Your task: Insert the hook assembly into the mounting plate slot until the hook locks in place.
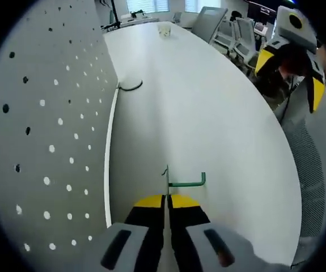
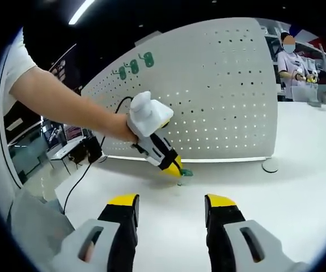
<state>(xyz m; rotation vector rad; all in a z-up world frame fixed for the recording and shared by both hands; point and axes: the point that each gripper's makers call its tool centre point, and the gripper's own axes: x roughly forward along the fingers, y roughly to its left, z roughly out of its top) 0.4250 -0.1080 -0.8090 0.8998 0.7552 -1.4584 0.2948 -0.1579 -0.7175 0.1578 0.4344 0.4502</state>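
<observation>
In the left gripper view my left gripper (image 1: 166, 198) is shut on a green wire hook (image 1: 185, 182), whose arm sticks out to the right just above the white table. The grey perforated mounting plate (image 1: 43, 130) stands upright along the left, a short way from the hook. The right gripper view shows that plate (image 2: 208, 90) straight ahead, and the left gripper (image 2: 176, 167) held by a person's hand with the green hook (image 2: 185, 172) at its tip, low near the plate's base. My right gripper (image 2: 171, 211) is open, with nothing between its jaws.
A black cable (image 1: 130, 87) lies by the plate's foot. Office chairs (image 1: 239, 34) stand beyond the table's curved edge. Green hooks (image 2: 134, 67) hang high on the plate. A person (image 2: 290, 62) stands at the far right. A round plate foot (image 2: 270, 166) rests on the table.
</observation>
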